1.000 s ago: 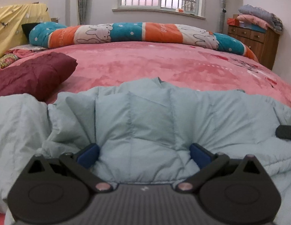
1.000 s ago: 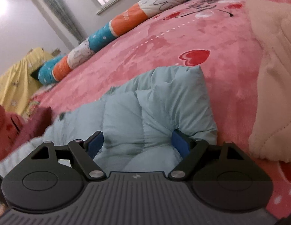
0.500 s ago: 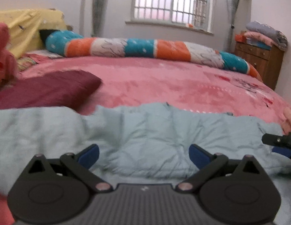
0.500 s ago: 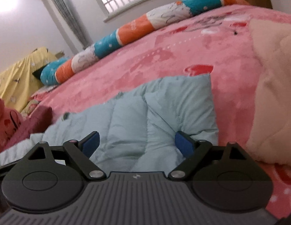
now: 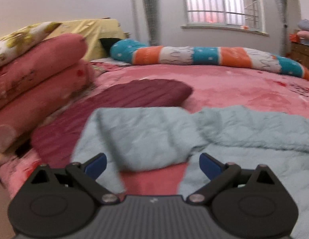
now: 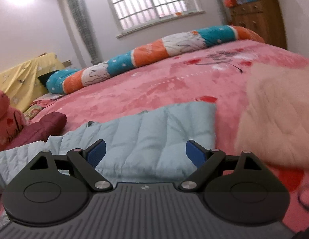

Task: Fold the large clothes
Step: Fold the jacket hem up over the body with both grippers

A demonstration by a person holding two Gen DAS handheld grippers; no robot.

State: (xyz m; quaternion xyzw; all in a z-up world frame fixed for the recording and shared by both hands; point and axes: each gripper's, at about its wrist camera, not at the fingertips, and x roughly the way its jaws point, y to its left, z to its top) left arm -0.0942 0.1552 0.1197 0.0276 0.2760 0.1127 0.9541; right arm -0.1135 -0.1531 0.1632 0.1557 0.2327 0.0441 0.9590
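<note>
Left gripper [image 5: 152, 164] had swung toward 9 o'clock; the pale-blue quilted coat [image 5: 194, 135] lay on the pink bed [image 5: 234, 87], sleeve at 12. Right gripper [image 6: 145, 153] backed off. Both jaws wide, empty: likely the sleeve fold comes next.

A pink-blanketed bed [image 6: 154, 83] carries a pale-blue quilted jacket [image 6: 154, 131], maroon garment [image 5: 134, 95], striped bolster [image 6: 146, 53] (far edge) and cream blanket [image 6: 278, 115].
</note>
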